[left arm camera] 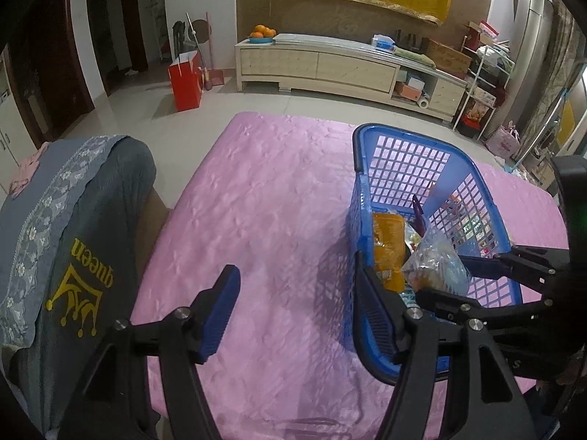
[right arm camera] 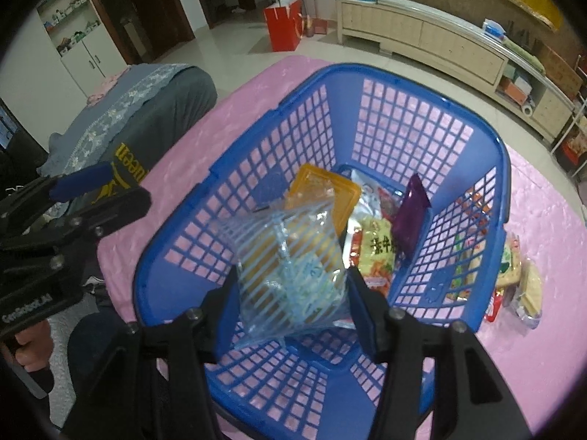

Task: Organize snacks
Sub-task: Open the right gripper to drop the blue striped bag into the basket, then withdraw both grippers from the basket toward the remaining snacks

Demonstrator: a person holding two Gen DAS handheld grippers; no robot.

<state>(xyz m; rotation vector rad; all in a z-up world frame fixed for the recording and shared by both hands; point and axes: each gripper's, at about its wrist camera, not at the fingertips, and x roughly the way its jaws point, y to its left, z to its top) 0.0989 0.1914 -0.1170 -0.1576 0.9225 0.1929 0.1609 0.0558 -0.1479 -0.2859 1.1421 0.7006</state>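
Over the basket: we hold the right gripper point(right arm camera: 293, 293) around a blue-striped clear snack bag point(right arm camera: 290, 267), pads at its sides.
Left gripper point(left arm camera: 297, 311): half open, empty, one finger beside the basket's near wall.
Risk: the slippery bag may tilt out and land outside.
Blue basket point(right arm camera: 499, 154): orange packet point(right arm camera: 323, 190), purple packet point(right arm camera: 411, 216), more snacks.
Table's right edge: loose snacks point(right arm camera: 521, 286) wait.

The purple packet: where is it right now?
In the right wrist view the purple packet stands inside the blue basket, leaning against its right wall, beside the yellow snack bag.
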